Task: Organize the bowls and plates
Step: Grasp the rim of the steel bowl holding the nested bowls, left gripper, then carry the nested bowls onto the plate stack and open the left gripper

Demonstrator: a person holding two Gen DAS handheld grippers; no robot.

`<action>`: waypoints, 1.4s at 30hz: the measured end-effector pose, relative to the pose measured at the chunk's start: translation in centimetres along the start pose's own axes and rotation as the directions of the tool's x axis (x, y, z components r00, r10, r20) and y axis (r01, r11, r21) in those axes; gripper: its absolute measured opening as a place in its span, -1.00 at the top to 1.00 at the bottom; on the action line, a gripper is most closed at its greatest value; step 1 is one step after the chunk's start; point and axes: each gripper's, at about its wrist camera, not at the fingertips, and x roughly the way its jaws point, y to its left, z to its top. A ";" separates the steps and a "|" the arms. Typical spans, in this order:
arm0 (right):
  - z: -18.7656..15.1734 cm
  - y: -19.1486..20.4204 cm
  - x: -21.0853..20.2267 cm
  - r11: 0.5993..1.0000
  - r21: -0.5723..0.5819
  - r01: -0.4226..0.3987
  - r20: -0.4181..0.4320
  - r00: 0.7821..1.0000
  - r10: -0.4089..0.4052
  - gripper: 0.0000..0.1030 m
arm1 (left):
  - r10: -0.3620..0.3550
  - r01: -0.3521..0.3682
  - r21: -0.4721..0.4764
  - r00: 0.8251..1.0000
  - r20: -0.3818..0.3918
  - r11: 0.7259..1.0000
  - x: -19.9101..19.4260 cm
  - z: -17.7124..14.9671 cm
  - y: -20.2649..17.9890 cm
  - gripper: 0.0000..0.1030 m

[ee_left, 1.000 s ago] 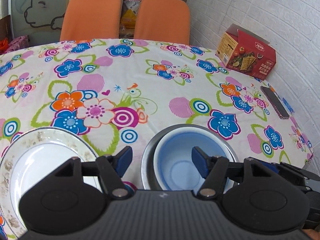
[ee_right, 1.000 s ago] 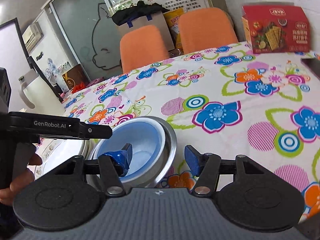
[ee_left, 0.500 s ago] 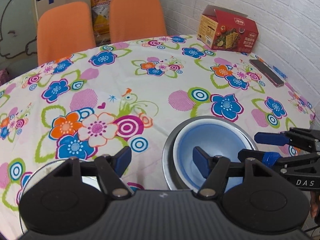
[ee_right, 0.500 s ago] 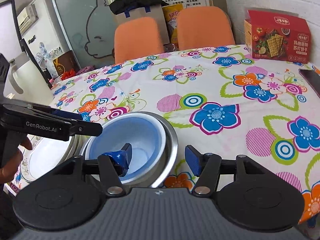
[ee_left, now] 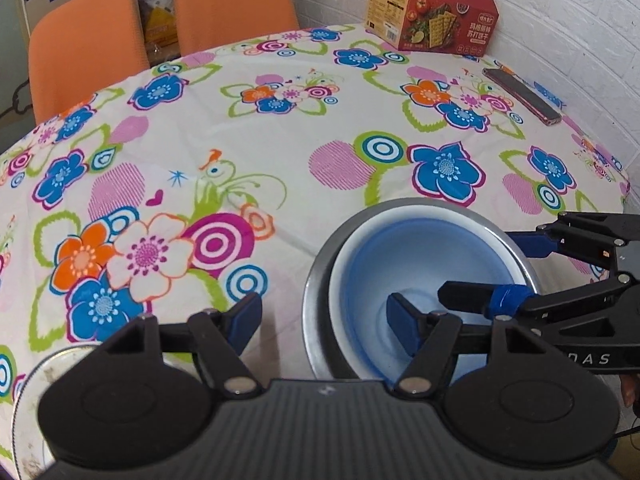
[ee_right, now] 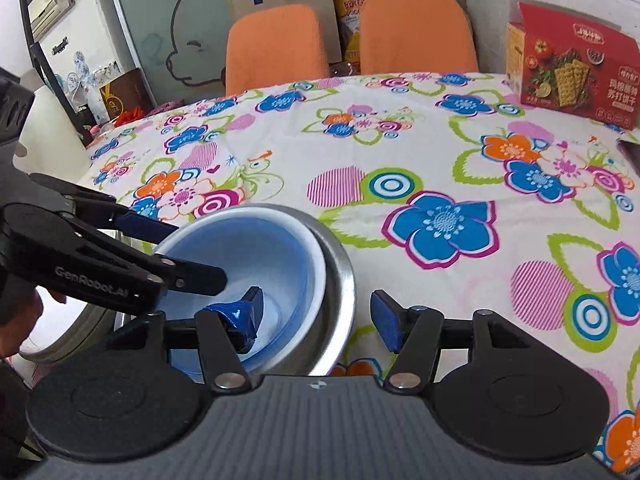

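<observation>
Blue bowl sits nested in the steel bowl on the worktop; within the last second the left claw swung from the plate to straddle its rim, both claws, right claw included, agape, suggesting a two-handed lift next.

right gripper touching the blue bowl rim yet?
Cannot tell. In the right wrist view the right gripper is open and straddles the rims of the blue bowl and the steel bowl around it; neither view shows contact or a gap plainly.
</observation>
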 end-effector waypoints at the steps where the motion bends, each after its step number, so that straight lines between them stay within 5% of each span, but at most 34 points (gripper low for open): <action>1: -0.1 0.0 0.2 1.000 0.000 -0.003 -0.005 1.000 0.003 0.12 | -0.003 0.003 0.002 1.000 -0.007 1.000 0.3 0.0 0.0 -0.35; 28: -3.0 1.6 -1.0 0.997 0.071 0.041 0.057 0.997 -0.045 0.00 | 0.038 -0.038 -0.052 0.999 0.006 0.998 0.3 -1.9 -1.1 -0.35; 31: -2.9 2.0 -0.7 0.997 0.061 0.056 0.067 0.996 -0.060 0.05 | 0.041 -0.040 -0.086 0.999 0.001 0.995 0.4 -1.7 -1.1 -0.30; 34: -2.5 2.4 -0.5 0.999 0.035 0.002 0.048 0.999 -0.004 0.13 | 0.000 -0.001 -0.108 1.000 -0.006 0.994 0.0 -1.6 -1.2 0.02; 36: -2.2 3.4 -0.4 1.000 0.007 0.012 0.045 0.999 -0.012 0.12 | 0.055 -0.054 -0.112 0.998 0.001 0.992 -0.1 -1.4 -1.6 -0.02; 42: -0.9 3.1 -1.0 1.000 0.000 0.008 0.066 0.998 -0.008 0.08 | 0.038 -0.034 -0.132 0.999 0.026 0.991 -0.8 -0.2 -1.5 0.01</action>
